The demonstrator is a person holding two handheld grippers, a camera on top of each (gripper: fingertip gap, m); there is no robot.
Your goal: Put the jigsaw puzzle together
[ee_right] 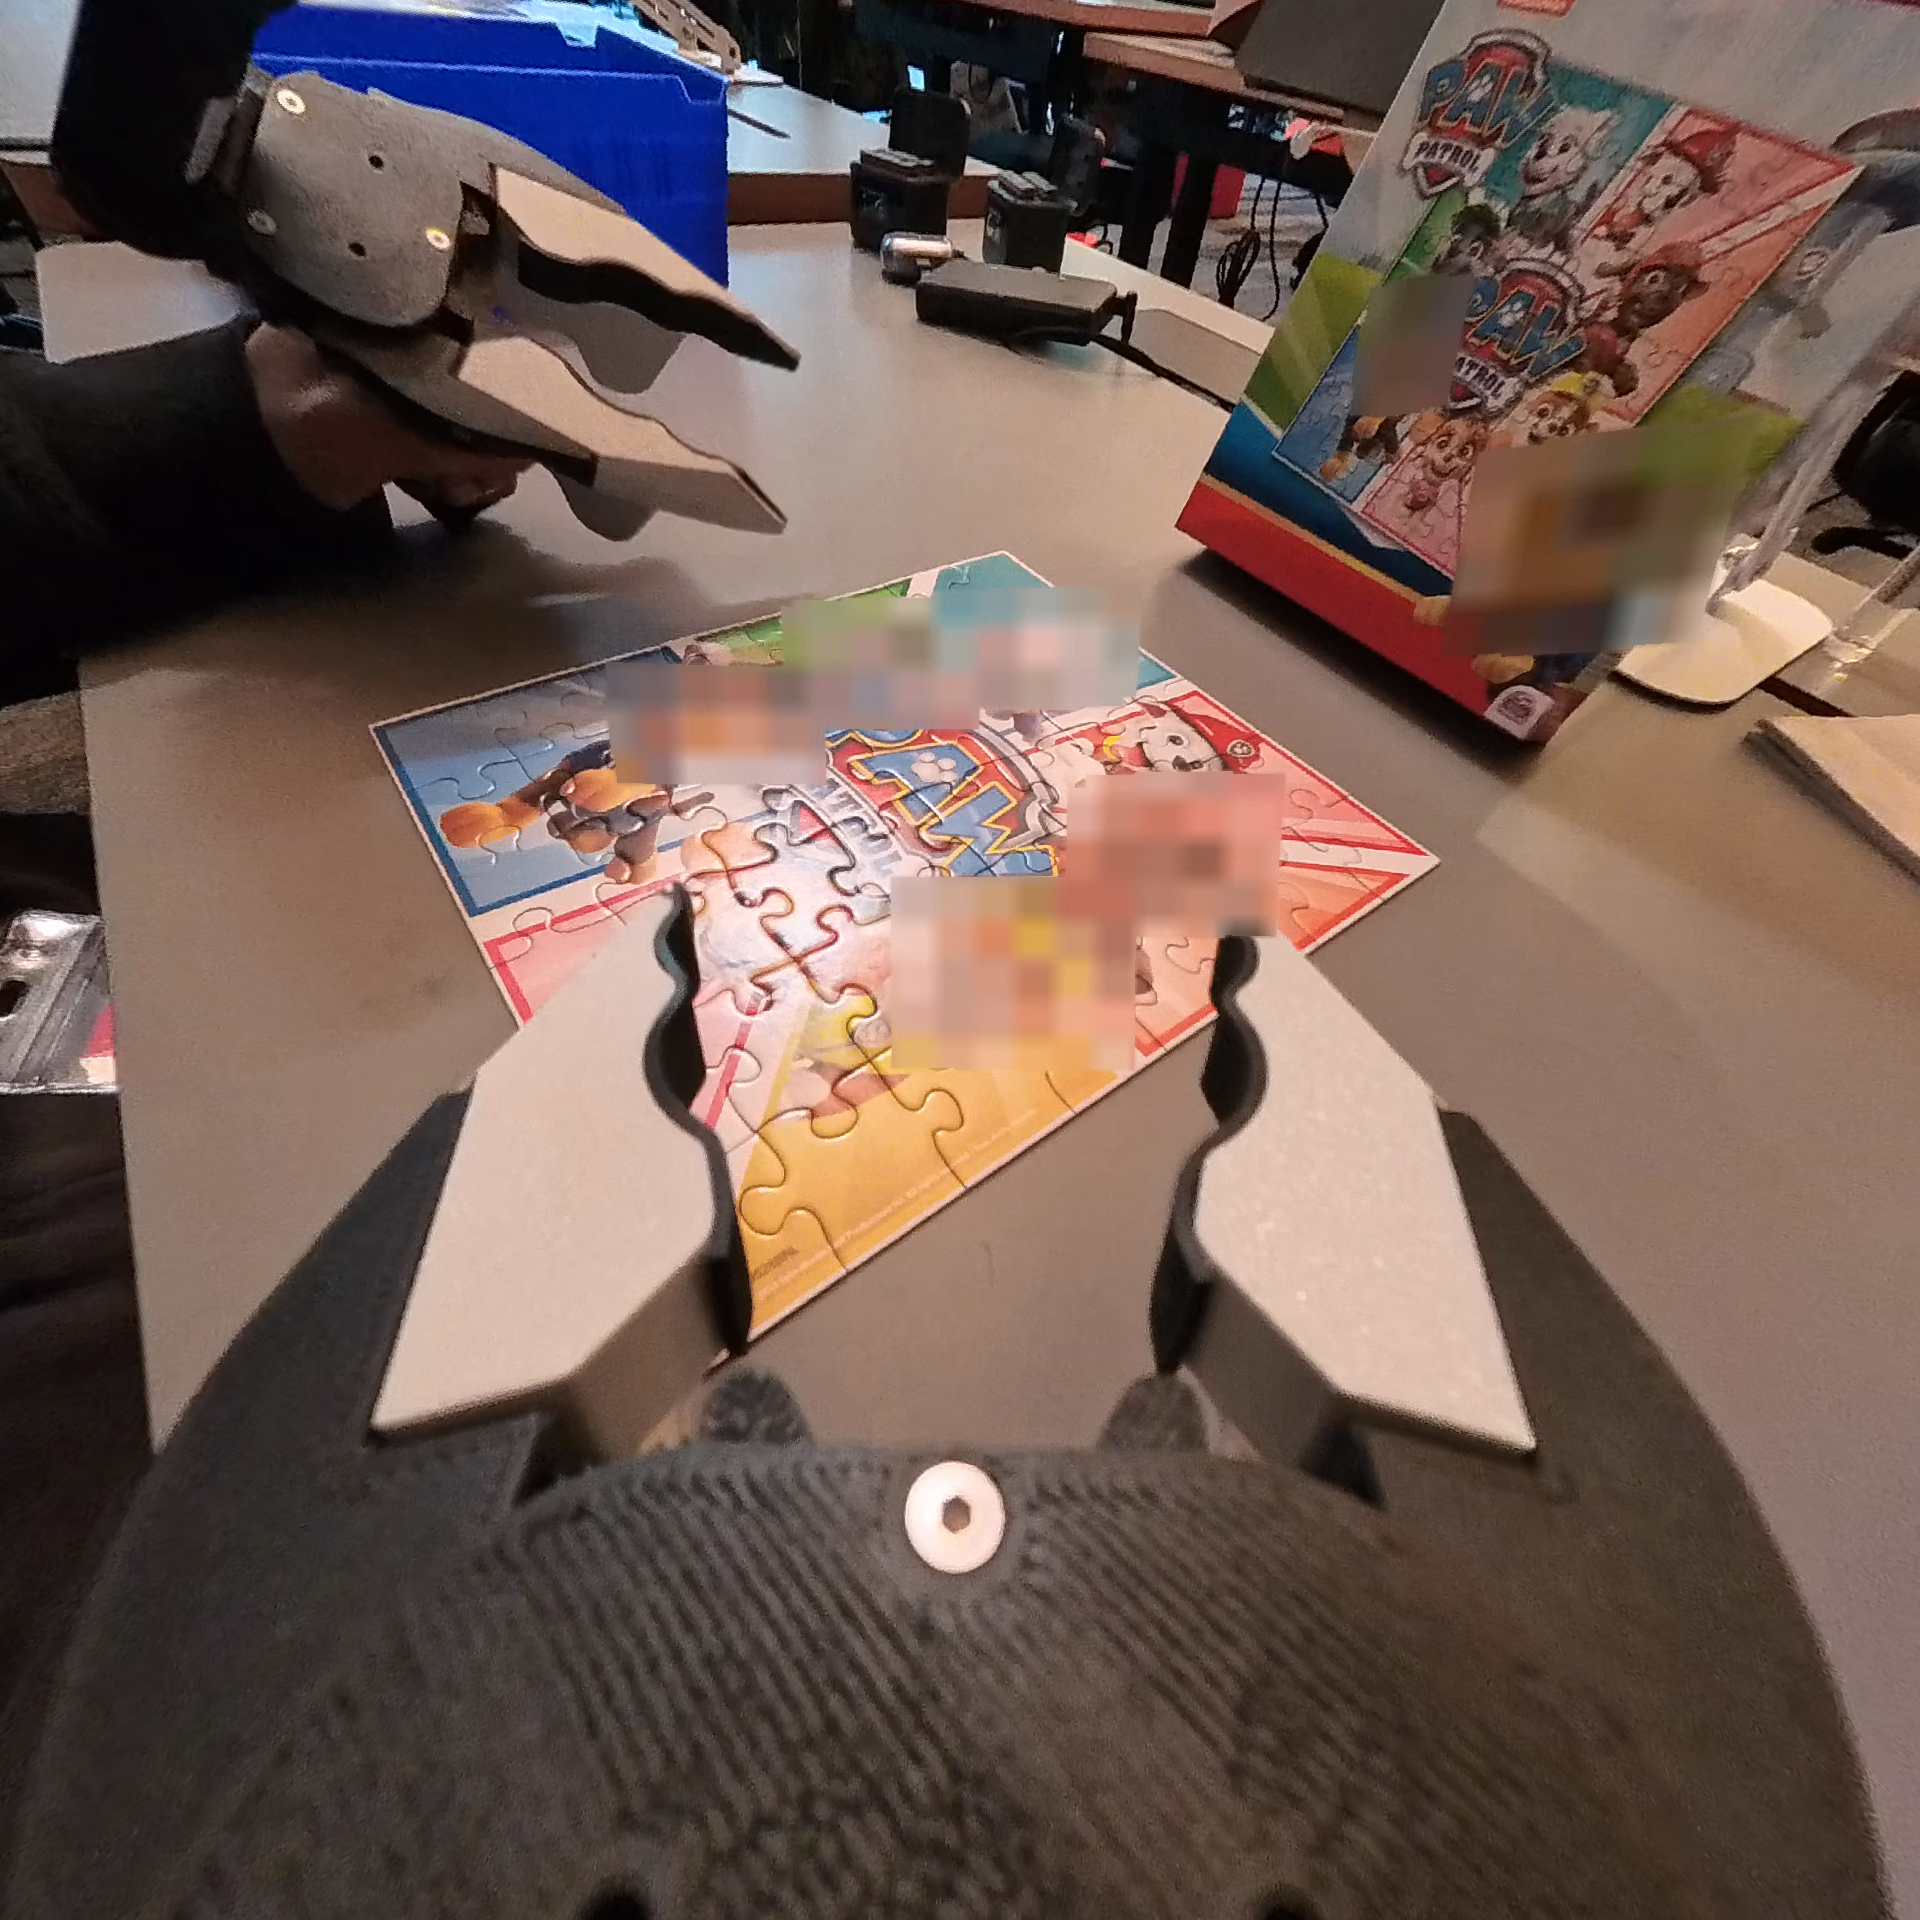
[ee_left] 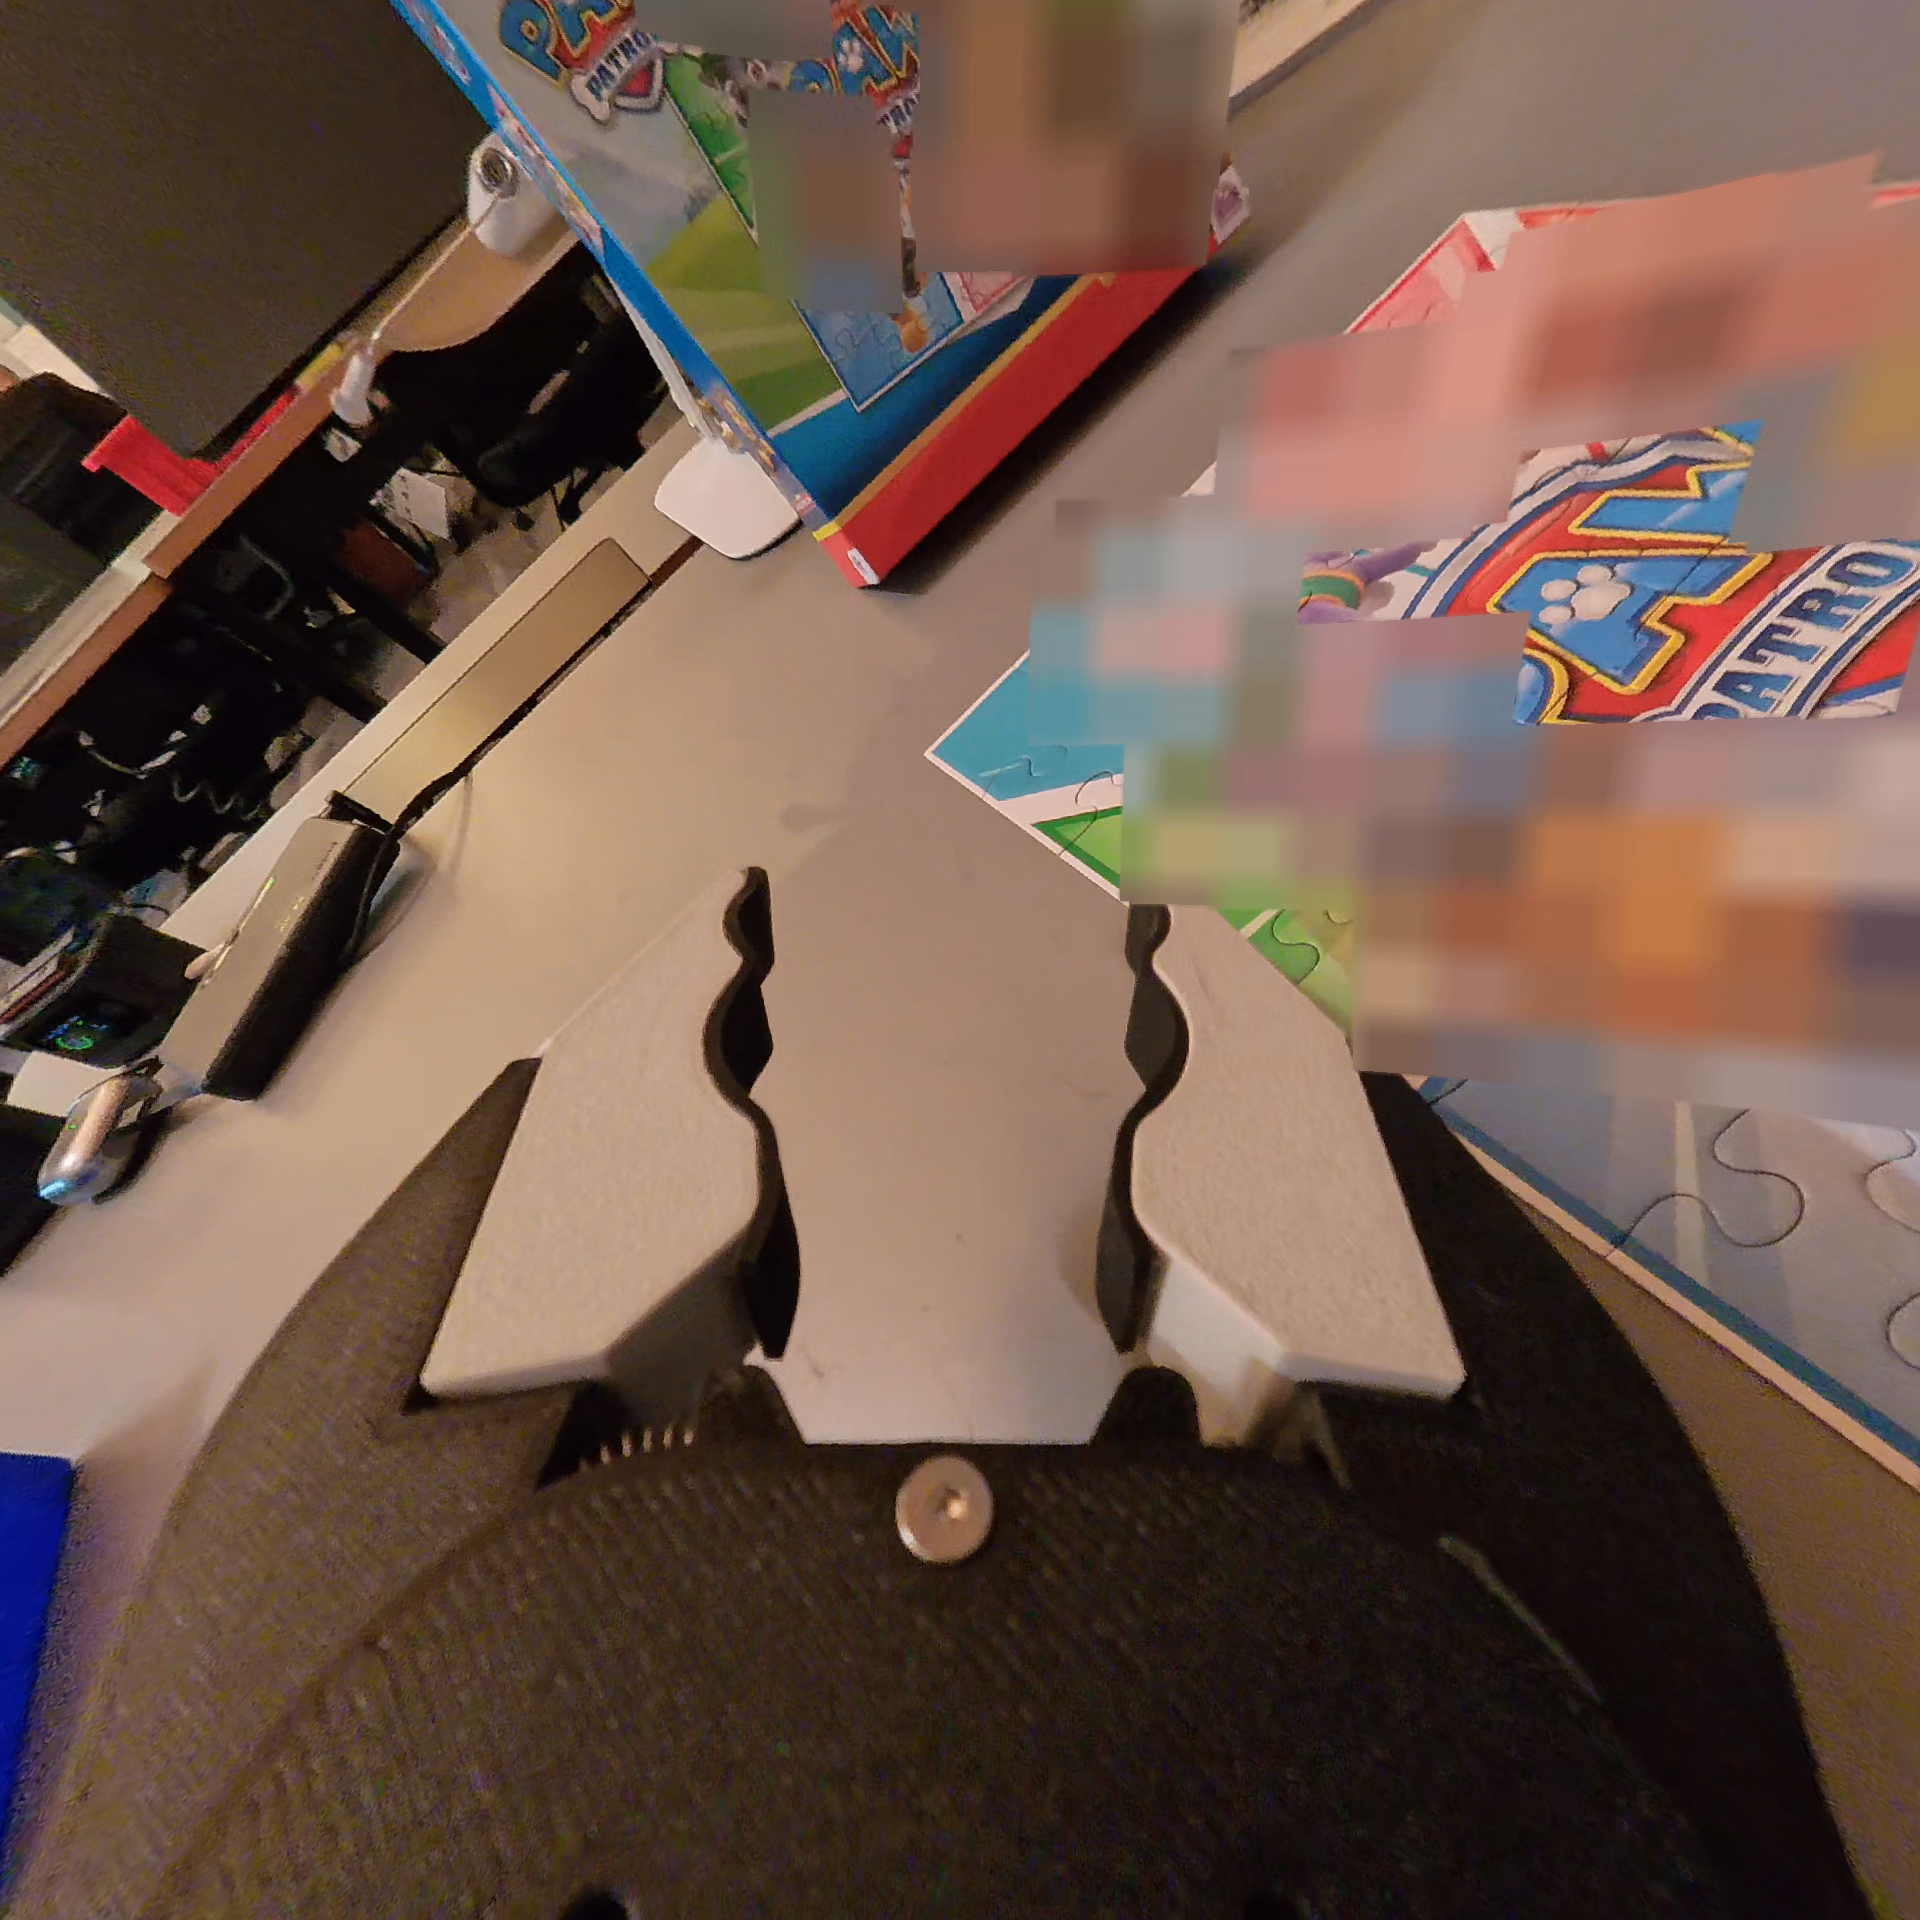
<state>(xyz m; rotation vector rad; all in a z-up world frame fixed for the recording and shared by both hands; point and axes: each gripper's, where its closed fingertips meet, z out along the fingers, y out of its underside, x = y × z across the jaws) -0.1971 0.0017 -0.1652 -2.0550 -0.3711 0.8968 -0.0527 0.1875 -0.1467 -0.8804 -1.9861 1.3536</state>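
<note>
Left gripper (ee_right: 774, 436) released, bare, hovering over grey table (ee_right: 260, 883) just left of assembled jigsaw puzzle (ee_right: 831, 1174). Right gripper (ee_right: 956, 935) released wide, bare, above puzzle's near edge. Puzzle box (ee_right: 1351, 540) upright, far right.

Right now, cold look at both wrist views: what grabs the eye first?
The finished cartoon puzzle lying flat mid-table, with the right claw open and empty above its near edge. Behind it to the right stands the matching puzzle box, upright. The left claw hangs open and empty over the bare grey table just off the puzzle's far left corner.
</note>
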